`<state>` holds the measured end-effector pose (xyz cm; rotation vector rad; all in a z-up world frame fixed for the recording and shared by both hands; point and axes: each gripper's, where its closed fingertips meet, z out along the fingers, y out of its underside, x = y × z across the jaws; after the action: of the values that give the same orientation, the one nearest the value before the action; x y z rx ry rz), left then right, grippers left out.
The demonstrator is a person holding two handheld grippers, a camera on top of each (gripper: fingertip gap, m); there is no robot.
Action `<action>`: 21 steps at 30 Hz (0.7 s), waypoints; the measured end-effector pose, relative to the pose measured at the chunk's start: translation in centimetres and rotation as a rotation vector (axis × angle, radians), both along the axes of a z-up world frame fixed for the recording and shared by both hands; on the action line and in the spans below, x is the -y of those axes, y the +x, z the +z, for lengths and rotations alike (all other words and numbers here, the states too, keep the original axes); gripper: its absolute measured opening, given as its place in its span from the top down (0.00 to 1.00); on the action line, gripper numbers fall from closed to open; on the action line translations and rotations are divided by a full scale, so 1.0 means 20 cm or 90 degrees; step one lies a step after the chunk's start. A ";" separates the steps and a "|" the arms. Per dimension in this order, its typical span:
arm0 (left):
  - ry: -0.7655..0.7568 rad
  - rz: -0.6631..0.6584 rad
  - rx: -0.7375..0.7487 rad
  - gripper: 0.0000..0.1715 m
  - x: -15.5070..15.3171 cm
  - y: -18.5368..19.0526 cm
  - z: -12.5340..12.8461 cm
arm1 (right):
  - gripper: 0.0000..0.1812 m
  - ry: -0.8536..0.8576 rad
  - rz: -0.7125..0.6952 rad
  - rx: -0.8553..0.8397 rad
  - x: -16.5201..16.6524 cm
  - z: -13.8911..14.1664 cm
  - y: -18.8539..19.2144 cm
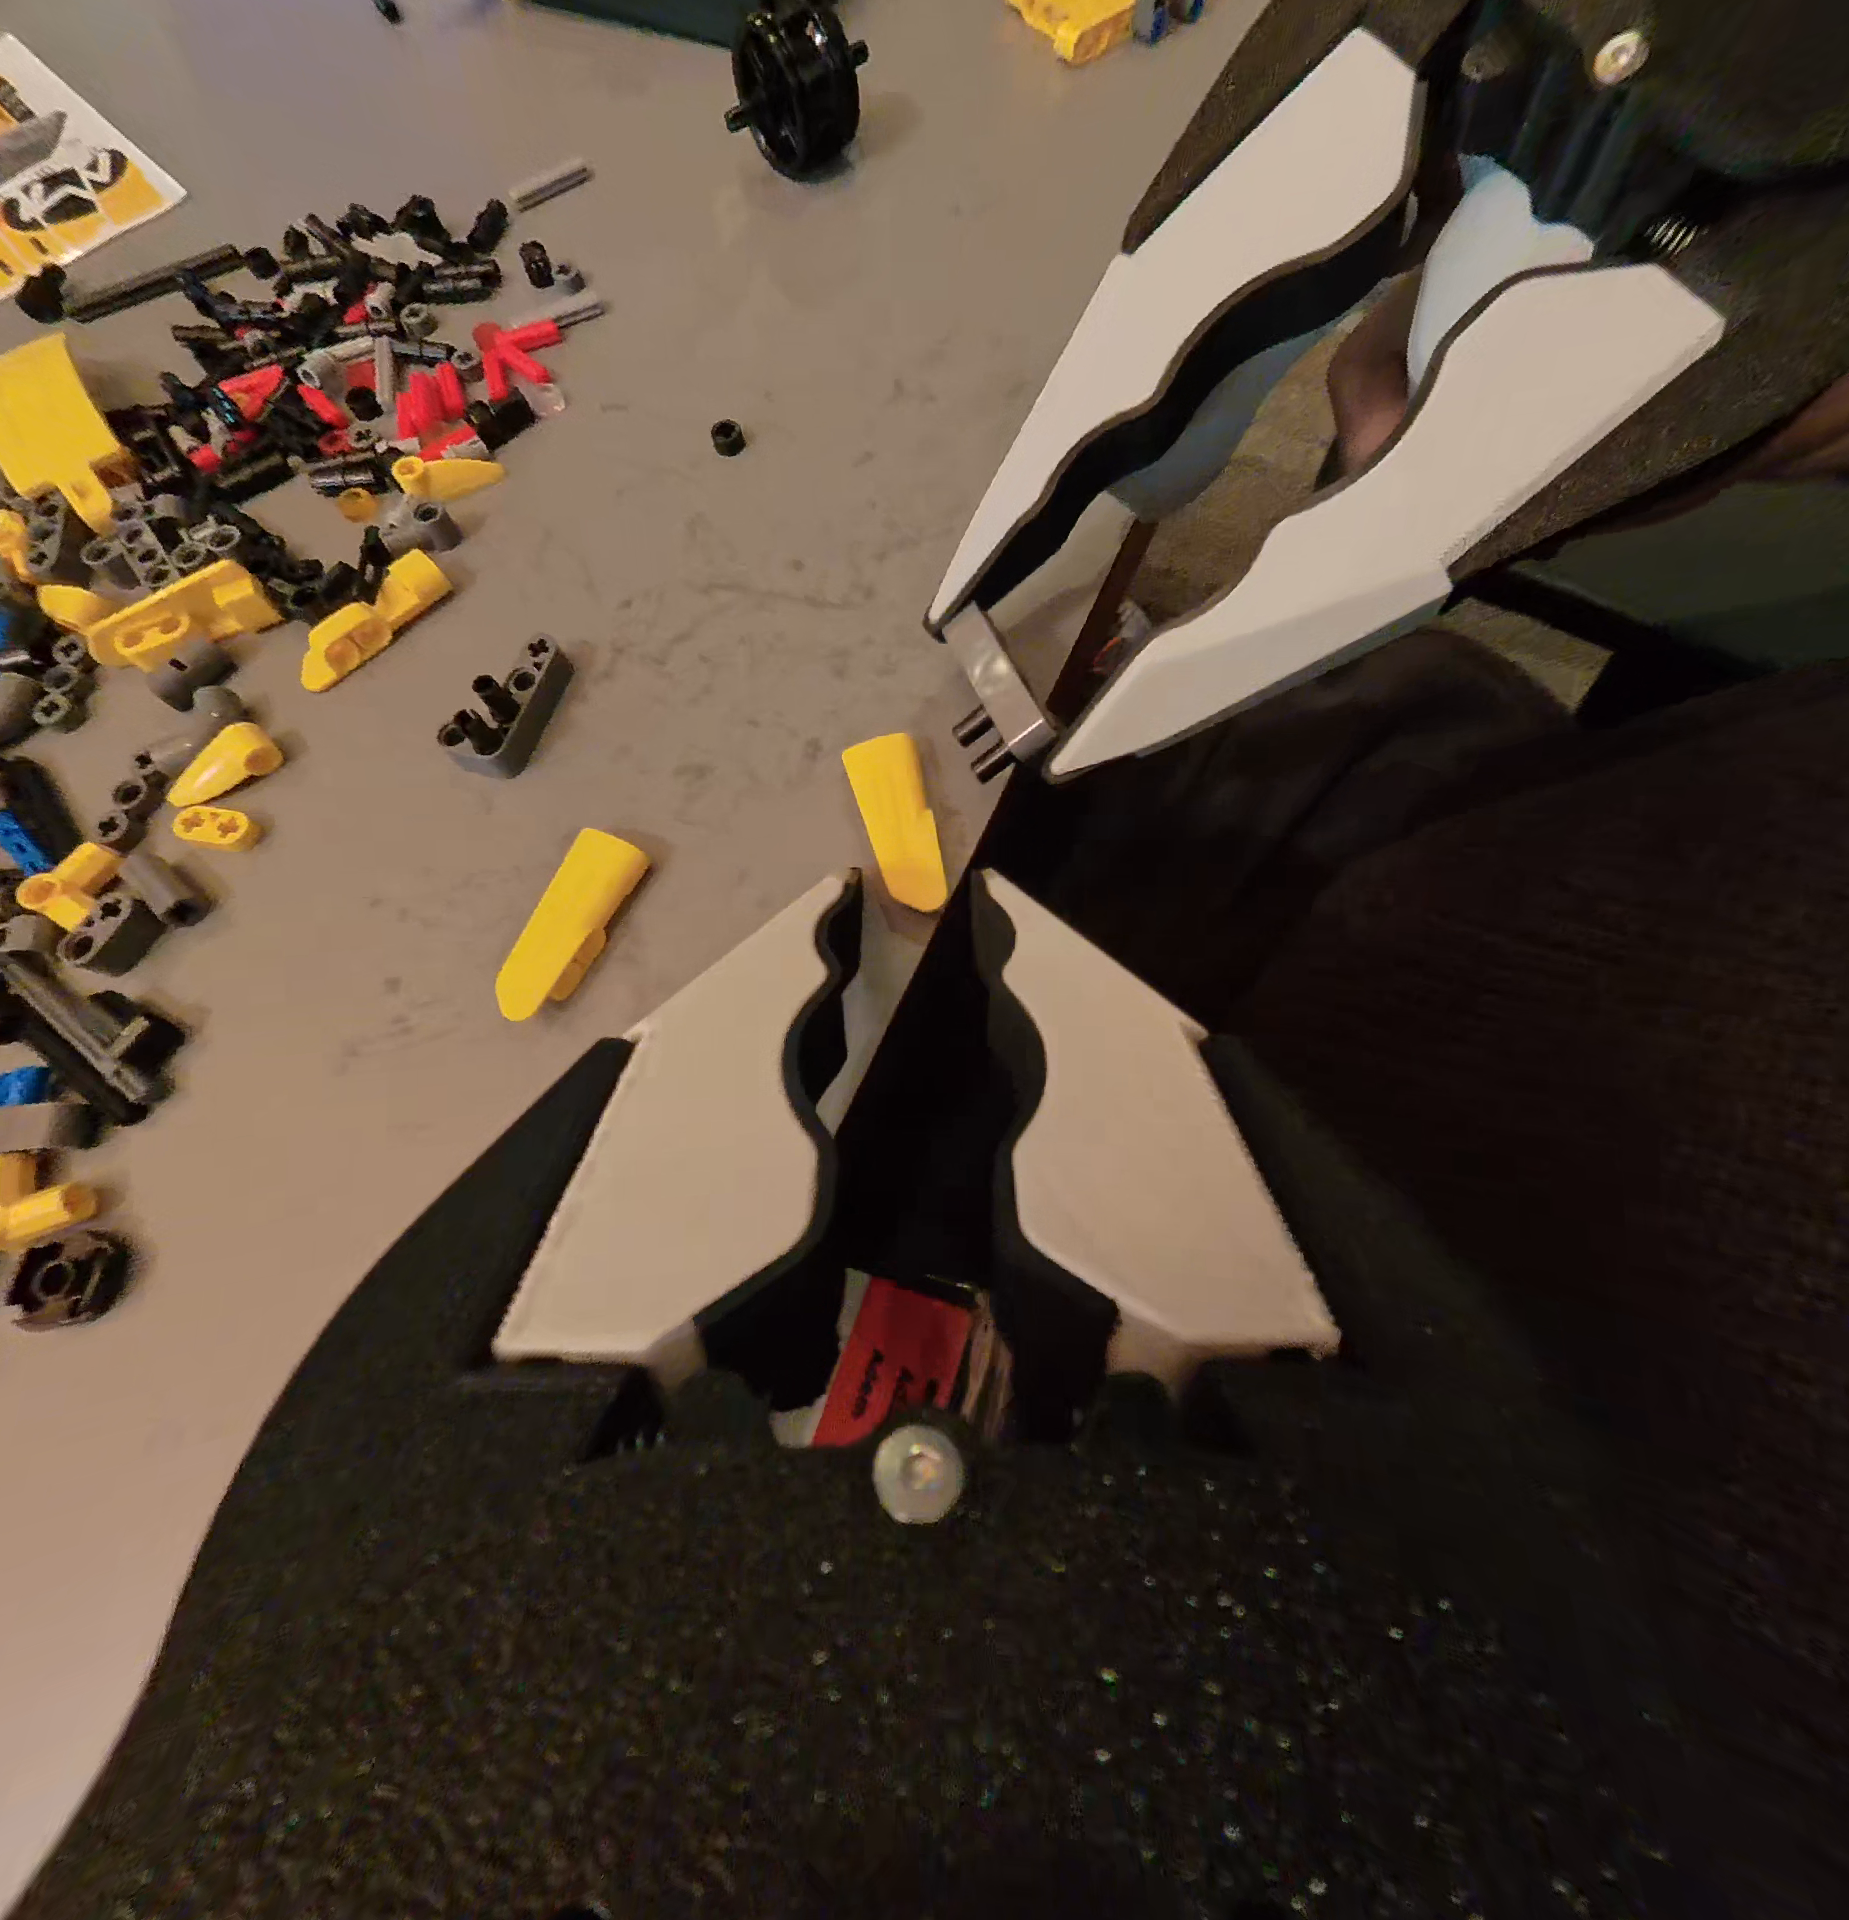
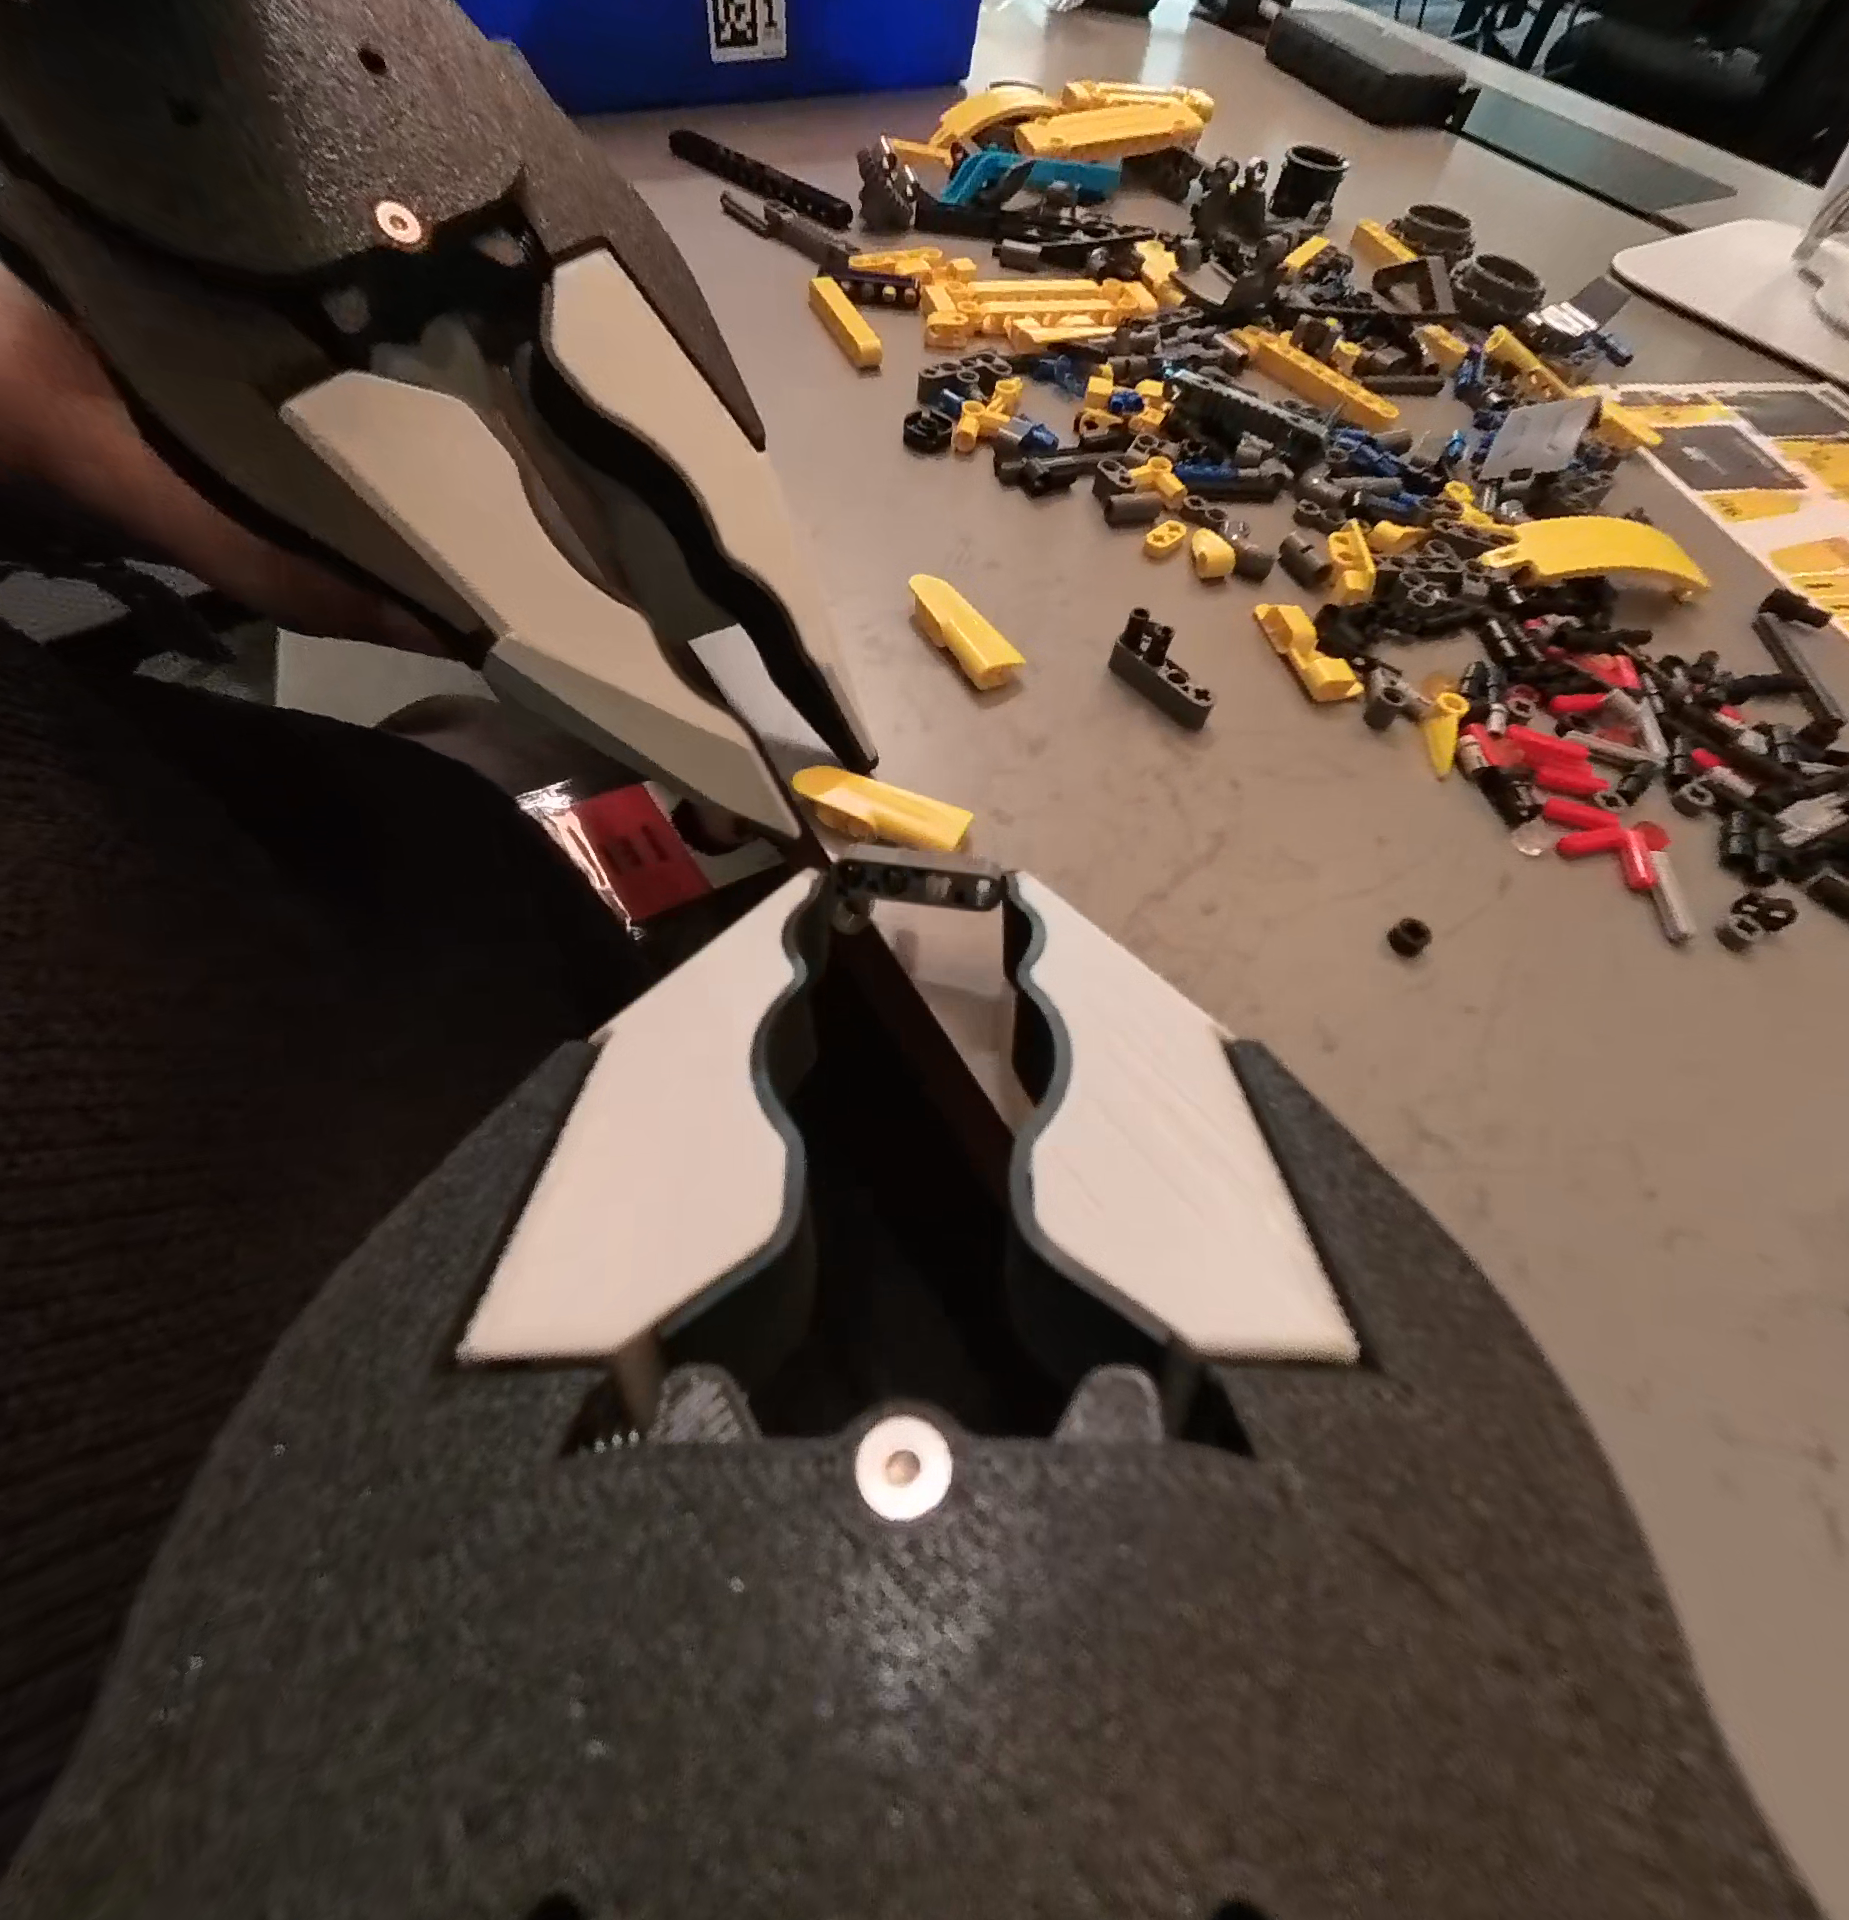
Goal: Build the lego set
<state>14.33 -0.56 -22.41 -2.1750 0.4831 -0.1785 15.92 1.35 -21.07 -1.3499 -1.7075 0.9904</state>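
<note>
Grey tabletop [image 2: 1419,1195] runs off to the far side, strewn with plastic building-set parts: a heap of yellow, black, grey and blue pieces [image 2: 1263,364], a cluster of red and black pins [image 2: 1647,769], a black wheel [image 1: 795,88] and printed sheets [image 1: 37,166] at the edge. A blue bin [image 2: 712,52] stands at the back.

Near the tabletop's front edge, the right tool [image 2: 920,883] is clamped on a short dark grey beam [image 2: 920,881], held crosswise between its two tips. From the left wrist view the same beam [image 1: 998,681] shows two black pins [image 1: 977,743] sticking out of one end.

The left tool [image 1: 915,883] hangs just beside it, its fingers spread apart with nothing between them. A yellow curved panel piece [image 1: 894,821] lies flat on the tabletop right in front of its tips, close to the edge; I cannot tell whether the tips touch it.

A second yellow curved panel piece [image 1: 572,920] lies a little farther in, and a dark grey angled beam with black pins [image 1: 509,717] sits beyond that. A lone small black bush [image 1: 728,436] rests apart from the heaps. Dark knitted fabric [image 2: 224,935] of a person's clothing fills the space below the tabletop edge.
</note>
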 end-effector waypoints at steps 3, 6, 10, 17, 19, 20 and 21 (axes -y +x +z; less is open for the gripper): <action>0.007 -0.004 -0.030 0.91 0.00 -0.01 0.00 | 0.82 -0.005 -0.003 0.013 -0.01 -0.01 0.00; 0.018 -0.016 -0.052 0.92 0.00 0.00 0.00 | 0.82 -0.013 -0.002 0.022 -0.01 -0.01 -0.01; 0.024 -0.021 -0.060 0.94 0.01 0.00 0.00 | 0.82 -0.024 0.003 0.036 0.00 -0.01 -0.03; 0.030 -0.016 -0.041 0.94 0.01 0.01 0.00 | 0.82 -0.025 0.005 0.046 0.01 -0.02 -0.04; 0.035 -0.014 -0.044 0.94 0.01 0.00 0.00 | 0.82 -0.025 0.004 0.047 0.01 -0.02 -0.04; 0.035 -0.012 -0.043 0.94 0.01 0.00 0.00 | 0.82 -0.025 0.003 0.047 0.01 -0.02 -0.05; 0.035 -0.011 -0.042 0.94 0.01 0.00 0.00 | 0.82 -0.026 0.002 0.047 0.01 -0.01 -0.05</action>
<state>14.26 -0.84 -22.33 -2.1284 0.5375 -0.1024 14.89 1.18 -21.37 -1.4268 -1.7519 0.9937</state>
